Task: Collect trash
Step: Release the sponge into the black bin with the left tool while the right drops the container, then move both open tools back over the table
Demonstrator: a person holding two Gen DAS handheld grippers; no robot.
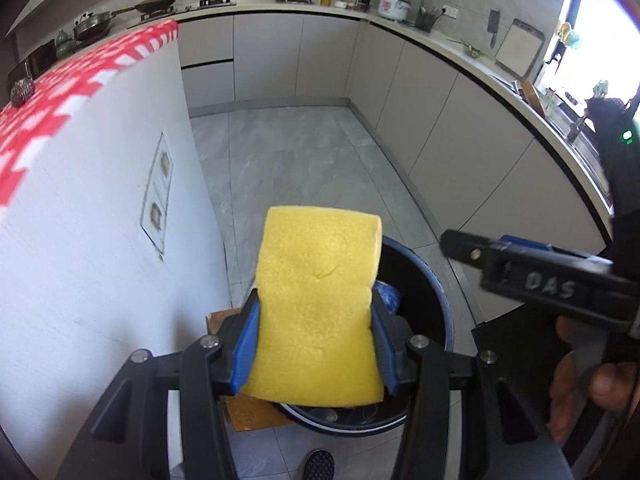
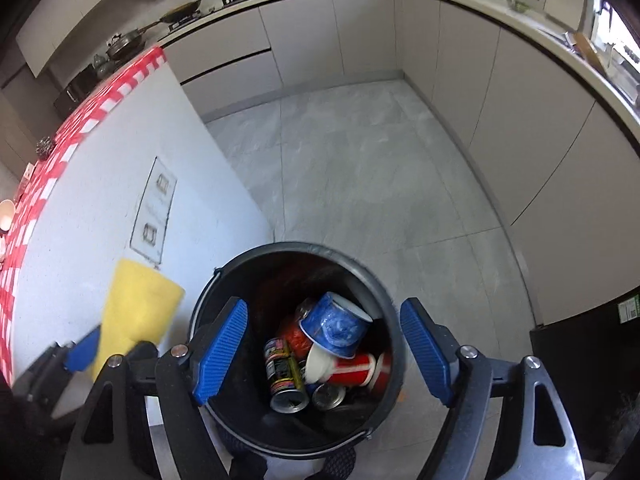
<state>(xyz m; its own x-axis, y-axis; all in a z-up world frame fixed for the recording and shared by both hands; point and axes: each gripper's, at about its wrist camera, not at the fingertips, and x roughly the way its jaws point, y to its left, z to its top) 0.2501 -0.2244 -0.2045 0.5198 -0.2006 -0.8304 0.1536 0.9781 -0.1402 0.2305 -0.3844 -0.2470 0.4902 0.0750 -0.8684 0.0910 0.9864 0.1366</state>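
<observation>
A red-checked cloth [image 1: 80, 68] is spread over the white counter [image 1: 100, 220]. Pans [image 1: 160, 2] are parked on the hob, a rice cooker [image 1: 394, 4] is set by the wall, a cutting board [image 1: 520, 46] is propped upright, grey floor tiles [image 2: 360, 168] below.

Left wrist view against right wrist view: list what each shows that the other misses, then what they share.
Only the left wrist view shows the left tongs shut on the yellow sponge head-on, and the right tongs from the side. Only the right wrist view shows the bin's contents: a blue cup, a red cup and cans, under open, empty right tongs. Both show sponge, bin and checkered tablecloth.
</observation>
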